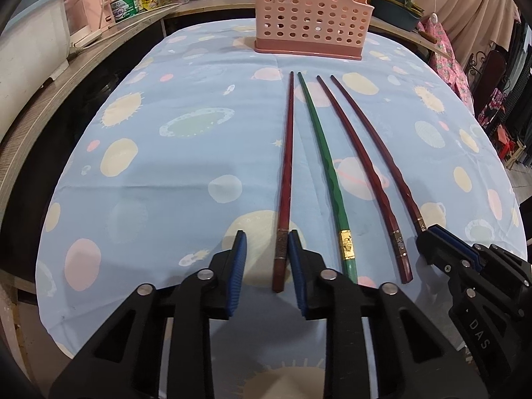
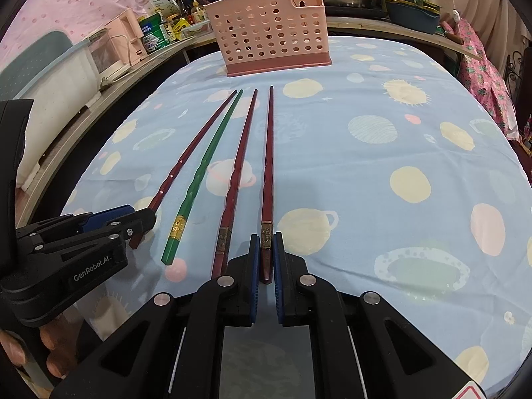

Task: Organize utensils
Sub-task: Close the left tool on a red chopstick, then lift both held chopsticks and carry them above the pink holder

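Note:
Several long chopsticks lie side by side on the blue tablecloth, tips toward a pink perforated utensil basket (image 1: 309,13) at the far edge. My left gripper (image 1: 267,242) is open around the handle of the leftmost dark red chopstick (image 1: 286,166). To its right lie a green chopstick (image 1: 324,166) and a dark red chopstick (image 1: 360,169). My right gripper (image 2: 266,244) has its pads nearly closed on the handle of the rightmost dark red chopstick (image 2: 268,166), which still rests on the cloth. The right gripper also shows in the left wrist view (image 1: 432,232).
The basket (image 2: 269,30) stands upright at the table's far side. A wooden counter (image 1: 66,76) with appliances, bottles and pots runs along the left and back. The tablecloth (image 2: 399,139) is bare right of the chopsticks. Clothes hang at the far right.

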Tool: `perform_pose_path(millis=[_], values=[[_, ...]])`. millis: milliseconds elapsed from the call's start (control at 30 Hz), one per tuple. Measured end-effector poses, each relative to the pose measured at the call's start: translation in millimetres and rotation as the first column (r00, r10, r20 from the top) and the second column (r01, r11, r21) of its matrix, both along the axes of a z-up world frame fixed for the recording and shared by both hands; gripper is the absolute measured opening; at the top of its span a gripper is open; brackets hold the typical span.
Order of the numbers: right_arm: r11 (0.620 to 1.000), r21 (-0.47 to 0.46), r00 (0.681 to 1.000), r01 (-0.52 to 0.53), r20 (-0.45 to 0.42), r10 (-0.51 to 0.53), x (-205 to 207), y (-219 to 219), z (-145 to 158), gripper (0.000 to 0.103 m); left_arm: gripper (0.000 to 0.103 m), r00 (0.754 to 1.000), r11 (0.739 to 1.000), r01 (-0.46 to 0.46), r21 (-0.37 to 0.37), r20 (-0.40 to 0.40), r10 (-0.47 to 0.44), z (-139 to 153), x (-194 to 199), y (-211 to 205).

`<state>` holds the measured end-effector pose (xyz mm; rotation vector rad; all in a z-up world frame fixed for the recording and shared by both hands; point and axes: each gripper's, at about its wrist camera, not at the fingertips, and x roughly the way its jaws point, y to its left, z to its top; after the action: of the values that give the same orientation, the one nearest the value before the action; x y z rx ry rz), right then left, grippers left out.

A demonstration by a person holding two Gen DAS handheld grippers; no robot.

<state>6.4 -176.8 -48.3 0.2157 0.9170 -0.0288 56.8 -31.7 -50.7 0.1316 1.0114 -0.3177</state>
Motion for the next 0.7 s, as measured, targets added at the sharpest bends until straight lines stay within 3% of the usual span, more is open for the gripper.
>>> perform_pose_path(millis=[200,700], values=[[1.000,-0.001,1.000,0.023,0.004,-0.023,-1.9,-6.5,0.4,0.007,0.010,1.000,1.000,-0.008,-0.018,-0.015,0.008,0.6,4.2,4.3],[0.999,0.003,0.998,0.052,0.043,-0.052,-3.9,-14.3,16.6,0.007,0.009,1.000,0.999,-0.020,-0.031,-0.011,0.020,13.6,5.5,8.6]])
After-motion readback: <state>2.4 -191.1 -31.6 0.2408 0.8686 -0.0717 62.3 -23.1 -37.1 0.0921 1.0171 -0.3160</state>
